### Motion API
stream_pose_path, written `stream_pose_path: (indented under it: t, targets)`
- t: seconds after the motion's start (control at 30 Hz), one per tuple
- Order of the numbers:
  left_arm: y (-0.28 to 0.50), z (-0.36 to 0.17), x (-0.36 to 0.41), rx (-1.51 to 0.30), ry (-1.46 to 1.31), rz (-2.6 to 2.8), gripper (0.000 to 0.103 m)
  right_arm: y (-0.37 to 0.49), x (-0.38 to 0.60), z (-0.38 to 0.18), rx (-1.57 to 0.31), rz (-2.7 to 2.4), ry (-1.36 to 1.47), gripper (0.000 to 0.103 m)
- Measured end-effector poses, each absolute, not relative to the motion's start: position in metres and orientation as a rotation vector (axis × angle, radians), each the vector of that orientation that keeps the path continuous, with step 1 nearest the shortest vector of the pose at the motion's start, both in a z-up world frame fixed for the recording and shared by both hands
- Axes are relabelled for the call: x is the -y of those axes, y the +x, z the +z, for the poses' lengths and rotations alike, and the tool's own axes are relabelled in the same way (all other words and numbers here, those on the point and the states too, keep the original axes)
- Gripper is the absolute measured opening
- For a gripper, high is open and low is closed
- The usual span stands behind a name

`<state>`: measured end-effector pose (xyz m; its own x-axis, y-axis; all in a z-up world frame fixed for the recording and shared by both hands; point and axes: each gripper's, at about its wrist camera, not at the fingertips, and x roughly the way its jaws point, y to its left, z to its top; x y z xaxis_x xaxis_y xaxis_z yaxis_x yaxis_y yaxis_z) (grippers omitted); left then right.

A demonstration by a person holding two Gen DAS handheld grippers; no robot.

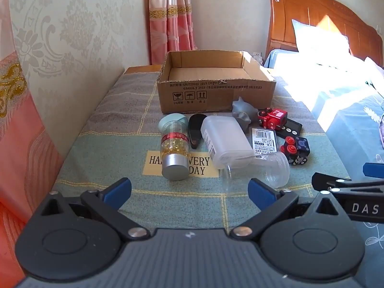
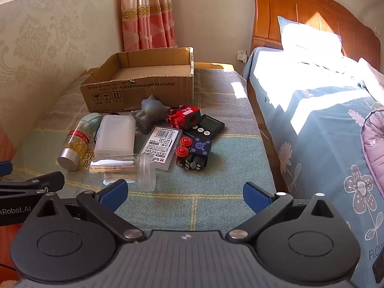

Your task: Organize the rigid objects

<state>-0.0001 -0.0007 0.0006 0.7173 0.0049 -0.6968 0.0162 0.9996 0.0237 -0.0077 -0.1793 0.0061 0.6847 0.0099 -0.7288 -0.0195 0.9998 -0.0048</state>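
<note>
An empty cardboard box (image 1: 216,91) (image 2: 141,88) stands at the back of a cloth-covered table. In front of it lie a capsule bottle (image 1: 174,148) (image 2: 76,141), a frosted plastic box (image 1: 225,139) (image 2: 115,136), a clear jar (image 1: 261,170) (image 2: 129,168), a barcoded case (image 1: 264,140) (image 2: 160,146), a grey figure (image 1: 242,112) (image 2: 148,115), a red toy (image 1: 272,118) (image 2: 184,117), a black toy with red wheels (image 1: 296,150) (image 2: 194,152) and a black timer (image 1: 291,129) (image 2: 206,127). My left gripper (image 1: 189,193) and right gripper (image 2: 186,195) hover open in front of the pile, holding nothing.
A black oval item (image 1: 196,129) lies beside the bottle. A papered wall (image 1: 72,36) runs along the table's left side. A bed (image 2: 324,120) with a wooden headboard stands close on the right. Curtains (image 2: 146,12) hang behind the box.
</note>
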Motion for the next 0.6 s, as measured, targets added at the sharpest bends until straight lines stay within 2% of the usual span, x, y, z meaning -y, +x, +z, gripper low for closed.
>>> stream_pose_path:
  t: [0.6]
  targets:
    - [0.0006,0.0013,0.0005,-0.775,0.007,-0.01,0.103,-0.0071,0.1789,0.0058,-0.818,0.012,-0.02,0.103]
